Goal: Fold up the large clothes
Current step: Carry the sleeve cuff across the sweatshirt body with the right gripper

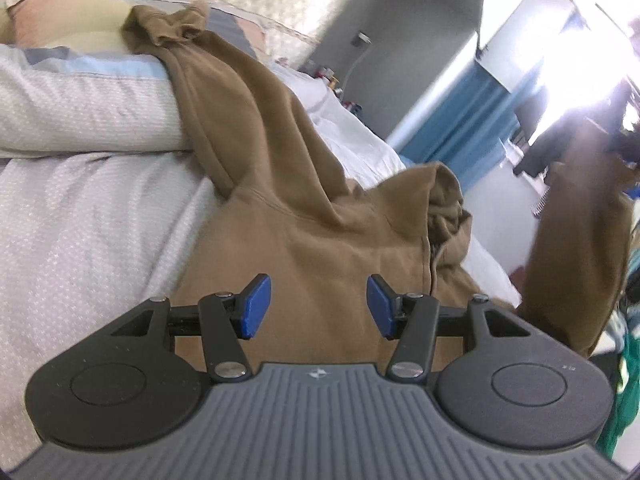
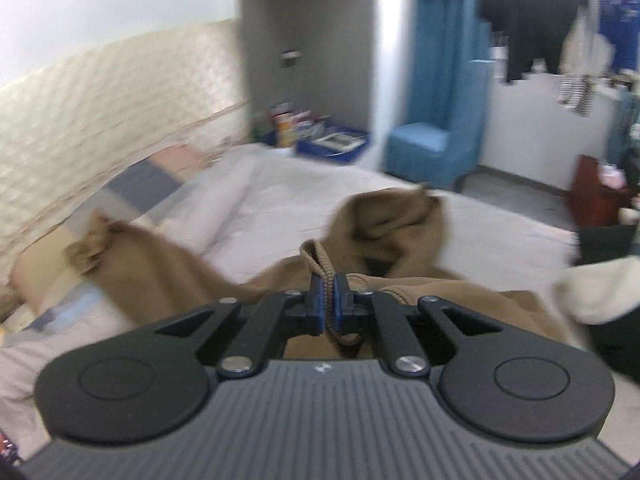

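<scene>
On the bed (image 1: pixel 80 220), under its pale dotted cover, your one brown hoodie (image 1: pixel 312 248) lies spread, a sleeve (image 1: pixel 224 92) trailing left over one pillow (image 1: pixel 80 108). Your left gripper (image 1: pixel 319 306) hangs spread and empty above it; your right gripper (image 2: pixel 328 300) pinches its ribbed cuff (image 2: pixel 316 258). Blue curtain (image 2: pixel 440 80) at right.

No readable text or numbers anywhere — the far clutter is too blurred.
</scene>
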A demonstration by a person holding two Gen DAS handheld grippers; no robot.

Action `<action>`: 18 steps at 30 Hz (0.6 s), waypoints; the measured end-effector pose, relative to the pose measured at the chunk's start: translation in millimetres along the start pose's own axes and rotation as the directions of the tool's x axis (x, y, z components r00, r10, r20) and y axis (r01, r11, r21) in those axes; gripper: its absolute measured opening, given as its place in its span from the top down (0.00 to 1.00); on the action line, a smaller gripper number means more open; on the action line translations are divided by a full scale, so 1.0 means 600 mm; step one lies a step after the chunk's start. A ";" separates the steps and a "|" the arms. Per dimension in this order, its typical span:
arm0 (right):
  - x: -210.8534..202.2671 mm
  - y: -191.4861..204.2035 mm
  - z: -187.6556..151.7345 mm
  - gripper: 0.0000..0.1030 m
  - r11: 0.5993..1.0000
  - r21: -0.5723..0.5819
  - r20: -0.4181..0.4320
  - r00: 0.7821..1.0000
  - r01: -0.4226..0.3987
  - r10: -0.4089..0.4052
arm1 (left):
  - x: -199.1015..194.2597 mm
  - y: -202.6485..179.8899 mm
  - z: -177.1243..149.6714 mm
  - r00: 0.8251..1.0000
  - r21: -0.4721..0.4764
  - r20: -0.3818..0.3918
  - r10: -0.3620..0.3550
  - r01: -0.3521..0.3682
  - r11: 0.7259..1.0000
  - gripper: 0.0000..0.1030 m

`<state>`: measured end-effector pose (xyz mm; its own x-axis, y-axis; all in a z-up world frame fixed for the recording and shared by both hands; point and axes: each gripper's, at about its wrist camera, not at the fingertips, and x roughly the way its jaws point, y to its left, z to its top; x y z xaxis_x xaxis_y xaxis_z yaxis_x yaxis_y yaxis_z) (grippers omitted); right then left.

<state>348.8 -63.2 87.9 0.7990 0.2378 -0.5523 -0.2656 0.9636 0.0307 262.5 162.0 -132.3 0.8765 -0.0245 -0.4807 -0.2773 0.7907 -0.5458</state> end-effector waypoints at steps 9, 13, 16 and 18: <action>0.128 0.195 -0.020 0.93 0.962 0.051 -0.074 0.960 -0.268 0.271 | 0.001 0.081 0.048 0.995 -0.156 0.066 0.078 -0.067 0.986 0.43; 0.225 0.235 -0.069 0.93 0.949 0.105 -0.143 0.940 -0.296 0.309 | 0.002 0.111 0.066 0.987 -0.192 0.094 0.128 -0.108 0.975 0.43; 0.296 0.236 -0.114 0.93 0.936 0.153 -0.189 0.920 -0.317 0.343 | 0.011 0.131 0.075 0.984 -0.215 0.099 0.148 -0.125 0.969 0.43; 0.331 0.237 -0.138 0.93 0.923 0.184 -0.208 0.905 -0.338 0.372 | 0.021 0.139 0.080 0.983 -0.217 0.099 0.156 -0.132 0.967 0.43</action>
<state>424.9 110.8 -86.5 0.5117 0.5484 -0.6614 -0.4156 0.8317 0.3681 269.4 256.9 -151.0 0.8572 0.1599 -0.4895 -0.4690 0.6350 -0.6138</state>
